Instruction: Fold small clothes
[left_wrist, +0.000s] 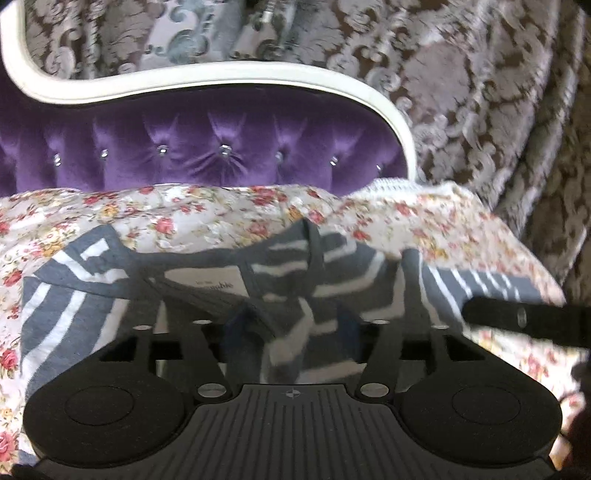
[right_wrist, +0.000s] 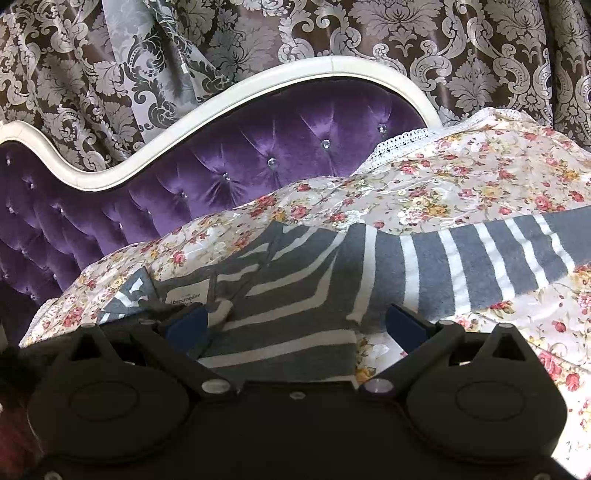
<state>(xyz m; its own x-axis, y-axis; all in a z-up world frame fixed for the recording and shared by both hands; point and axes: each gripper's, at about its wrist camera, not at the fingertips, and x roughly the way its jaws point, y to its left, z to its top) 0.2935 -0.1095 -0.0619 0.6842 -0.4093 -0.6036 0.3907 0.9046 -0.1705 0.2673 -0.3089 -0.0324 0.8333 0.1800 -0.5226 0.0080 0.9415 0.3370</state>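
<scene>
**Striped top half gathered on floral bedspread, fold not yet finished**

A floral bedspread (right_wrist: 461, 177) covers the bed below a purple tufted headboard (right_wrist: 258, 147), with patterned drapes (right_wrist: 480, 44) hanging behind it. On the bedspread lies the shirt (right_wrist: 295, 280), a small grey-and-white striped top, well short of the headboard. Its sleeve (right_wrist: 491, 251) runs out flat to one side, away from the headboard's tall end; the neck area is bunched and creased, the collar label (right_wrist: 183, 301) showing near the middle of the heap. Judged from this, the fold has barely begun: the body is rumpled, no clean crease shows, and the sleeve has yet to be brought in.

The left gripper (left_wrist: 288, 325) sits over the crumpled collar, its jaws partly apart with loose cloth bunched between them; the blurred left view does not clearly show the pads pressing on it. The right gripper (right_wrist: 295, 321) stands wide open above the shirt's body, its blue pads (right_wrist: 402, 319) clear of the fabric and holding nothing.
</scene>
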